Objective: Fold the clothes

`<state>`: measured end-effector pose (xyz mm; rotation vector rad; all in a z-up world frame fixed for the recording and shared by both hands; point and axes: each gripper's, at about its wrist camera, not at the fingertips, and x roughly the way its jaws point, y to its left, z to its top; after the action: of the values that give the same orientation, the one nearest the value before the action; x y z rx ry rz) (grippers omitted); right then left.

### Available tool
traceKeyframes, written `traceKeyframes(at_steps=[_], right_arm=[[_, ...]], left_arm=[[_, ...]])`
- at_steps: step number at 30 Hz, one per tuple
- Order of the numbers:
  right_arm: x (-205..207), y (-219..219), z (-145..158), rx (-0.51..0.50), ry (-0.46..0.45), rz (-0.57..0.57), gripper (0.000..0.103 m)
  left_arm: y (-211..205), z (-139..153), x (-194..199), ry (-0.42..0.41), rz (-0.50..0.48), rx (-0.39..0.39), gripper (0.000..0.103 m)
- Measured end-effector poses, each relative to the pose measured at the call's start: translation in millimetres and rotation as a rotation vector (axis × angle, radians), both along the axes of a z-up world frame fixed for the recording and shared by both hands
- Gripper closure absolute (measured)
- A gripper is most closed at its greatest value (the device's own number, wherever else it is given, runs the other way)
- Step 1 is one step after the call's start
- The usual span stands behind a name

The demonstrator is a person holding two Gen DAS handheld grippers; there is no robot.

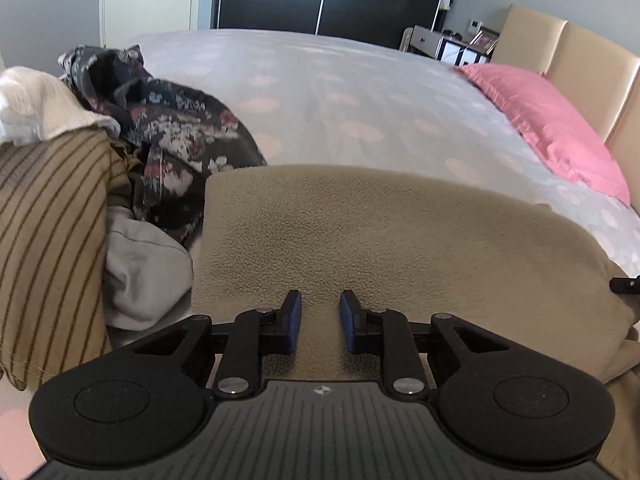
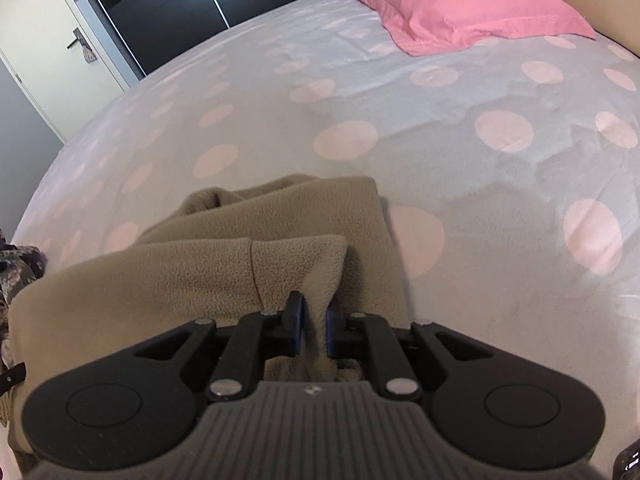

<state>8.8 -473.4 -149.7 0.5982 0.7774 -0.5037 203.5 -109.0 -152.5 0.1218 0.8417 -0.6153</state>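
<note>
A beige fleece garment (image 1: 360, 232) lies folded on the near part of the bed, its far edge straight in the left wrist view. My left gripper (image 1: 321, 308) hovers low over its near side. The blue pads stand a little apart, with only flat fleece showing below the gap, and they pinch nothing. In the right wrist view the same fleece garment (image 2: 200, 272) lies in layers with a folded corner. My right gripper (image 2: 316, 316) is shut on a raised ridge of that fleece, which runs up between the pads.
The bed (image 2: 360, 80) has a pale cover with pink dots and a pink pillow (image 1: 552, 120) by the beige headboard (image 1: 580, 52). Left of the fleece is a clothes pile: a dark floral garment (image 1: 172, 132), a striped tan one (image 1: 48, 216), white cloth (image 1: 36, 104) and grey cloth (image 1: 140, 272).
</note>
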Motion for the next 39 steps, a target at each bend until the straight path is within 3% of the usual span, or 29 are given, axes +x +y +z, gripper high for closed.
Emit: traceKeyframes(at_steps=[6, 12, 17, 19, 23, 28, 34, 39], right_arm=[[-6, 0, 3, 0.009, 0.002, -0.003, 0.080], [-29, 18, 34, -0.109, -0.011, 0.073, 0.057], [-63, 23, 37, -0.109, 0.016, 0.127, 0.052], [-78, 25, 35, -0.094, 0.033, 0.140, 0.049], [-108, 35, 32, -0.074, 0.058, 0.194, 0.048], [-133, 60, 28, -0.073, 0.096, 0.269, 0.044], [-164, 78, 10, -0.054, 0.177, 0.276, 0.042], [-182, 93, 1, -0.080, 0.254, 0.272, 0.029]], left_arm=[[0, -3, 2, 0.026, 0.018, 0.021, 0.083], [14, 28, -23, -0.032, 0.003, 0.025, 0.081], [38, 44, -47, -0.043, -0.018, 0.053, 0.062], [49, 46, -55, -0.038, -0.015, 0.073, 0.060], [73, 48, -69, 0.009, -0.018, 0.092, 0.057], [98, 38, -94, 0.078, -0.026, 0.173, 0.055], [132, 19, -124, 0.218, 0.011, 0.204, 0.053], [138, 7, -152, 0.256, -0.027, 0.289, 0.051]])
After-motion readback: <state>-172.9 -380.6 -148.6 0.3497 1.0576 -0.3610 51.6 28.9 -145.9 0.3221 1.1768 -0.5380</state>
